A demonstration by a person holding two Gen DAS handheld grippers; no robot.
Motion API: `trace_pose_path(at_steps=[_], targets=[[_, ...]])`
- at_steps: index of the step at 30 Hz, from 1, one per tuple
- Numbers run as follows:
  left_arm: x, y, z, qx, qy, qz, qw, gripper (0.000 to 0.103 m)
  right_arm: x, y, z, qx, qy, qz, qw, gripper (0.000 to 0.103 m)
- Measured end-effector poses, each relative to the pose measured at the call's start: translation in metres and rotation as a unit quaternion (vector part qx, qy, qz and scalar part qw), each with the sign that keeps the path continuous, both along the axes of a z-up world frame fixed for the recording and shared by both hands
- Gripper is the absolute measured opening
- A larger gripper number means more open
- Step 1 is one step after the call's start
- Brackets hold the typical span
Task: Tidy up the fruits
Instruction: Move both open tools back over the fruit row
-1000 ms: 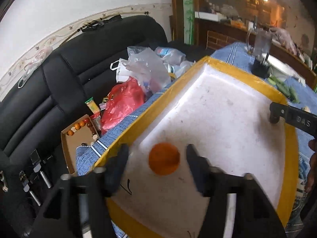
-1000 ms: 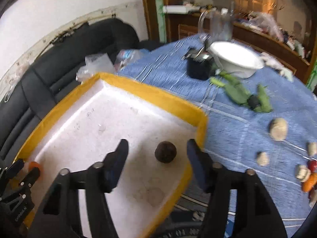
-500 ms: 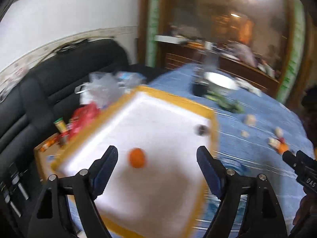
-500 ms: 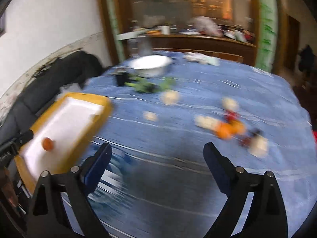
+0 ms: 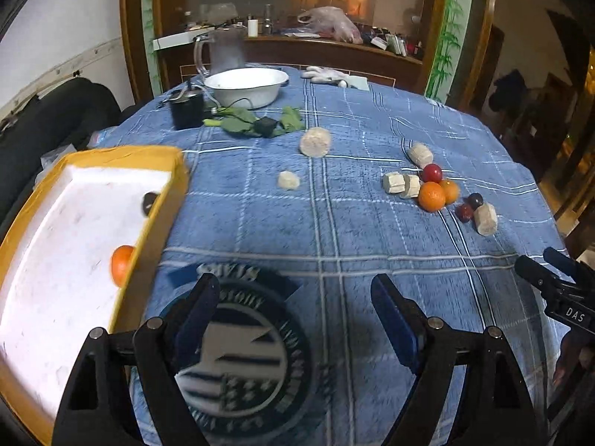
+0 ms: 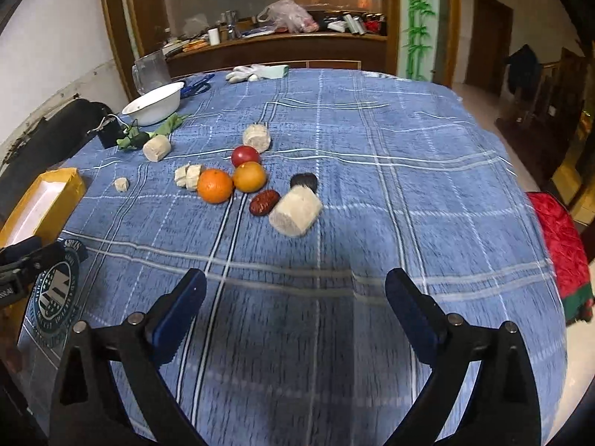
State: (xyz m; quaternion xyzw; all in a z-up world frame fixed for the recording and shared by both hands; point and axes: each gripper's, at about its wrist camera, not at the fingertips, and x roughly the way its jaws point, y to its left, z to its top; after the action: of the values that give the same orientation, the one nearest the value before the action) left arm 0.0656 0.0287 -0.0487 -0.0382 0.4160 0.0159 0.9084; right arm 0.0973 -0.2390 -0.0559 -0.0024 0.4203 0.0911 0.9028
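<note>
A yellow-rimmed white tray point(image 5: 163, 200) sits at the table's left edge, holding a small orange point(image 5: 122, 264) and a dark round fruit point(image 5: 148, 202). On the blue checked cloth lie two oranges point(image 6: 215, 185), a red fruit point(image 6: 244, 155), a red date point(image 6: 264, 202), a dark fruit point(image 6: 304, 181) and several pale chunks point(image 6: 295, 212). My left gripper point(image 5: 293, 319) hovers open and empty over the cloth beside the tray. My right gripper point(image 6: 295, 308) is open and empty, short of the fruit cluster point(image 5: 433, 195).
A white bowl point(image 5: 246, 86), a glass jug point(image 5: 223, 52), a black box point(image 5: 187, 109) and green leaves point(image 5: 256, 123) stand at the far left of the table. White gloves point(image 6: 253, 71) lie at the back. A black sofa point(image 5: 44, 122) lies left of the table.
Both grippers have opened wide and drawn back from the tray, swinging right toward the fruit on the cloth. The orange and dark fruit stay in the tray.
</note>
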Motion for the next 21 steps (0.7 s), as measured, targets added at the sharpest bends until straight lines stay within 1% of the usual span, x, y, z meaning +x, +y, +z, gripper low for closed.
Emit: trace_pose_path(at_steps=[2, 4, 6, 9, 11, 12, 13, 16, 21], targets=[[0.007, -0.006, -0.002, 0.001, 0.003, -0.006, 1.0000, 0.083, 0.014, 0.002, -0.002, -0.008, -0.001, 0.008, 1.000, 0.096], [0.016, -0.007, -0.003, 0.003, 0.001, -0.009, 0.9999, 0.083, 0.028, 0.004, -0.006, -0.018, 0.002, 0.009, 1.000, 0.090], [0.026, -0.010, -0.005, 0.005, 0.004, -0.012, 0.9999, 0.083, 0.041, 0.005, -0.012, -0.017, 0.013, 0.016, 1.000, 0.076], [0.043, -0.018, -0.008, 0.006, 0.005, -0.018, 0.9998, 0.083, 0.055, 0.006, -0.017, -0.018, 0.016, 0.012, 1.000, 0.074], [0.054, -0.027, -0.010, 0.008, 0.004, -0.026, 0.9996, 0.083, 0.061, 0.008, -0.021, -0.013, 0.022, 0.013, 1.000, 0.067], [0.060, -0.031, -0.011, 0.010, 0.003, -0.029, 0.9995, 0.083, 0.063, 0.010, -0.024, -0.012, 0.026, 0.017, 0.999, 0.052], [0.065, -0.035, -0.012, 0.009, 0.003, -0.030, 0.9995, 0.083, 0.065, 0.013, -0.026, -0.011, 0.030, 0.022, 0.999, 0.044], [0.083, -0.051, -0.016, 0.014, 0.003, -0.044, 0.9989, 0.083, 0.063, 0.013, -0.028, -0.002, 0.024, 0.022, 0.999, 0.043], [0.109, -0.068, -0.029, 0.044, 0.015, -0.047, 0.9978, 0.083, 0.065, 0.001, -0.030, 0.032, 0.030, 0.018, 0.999, 0.041]])
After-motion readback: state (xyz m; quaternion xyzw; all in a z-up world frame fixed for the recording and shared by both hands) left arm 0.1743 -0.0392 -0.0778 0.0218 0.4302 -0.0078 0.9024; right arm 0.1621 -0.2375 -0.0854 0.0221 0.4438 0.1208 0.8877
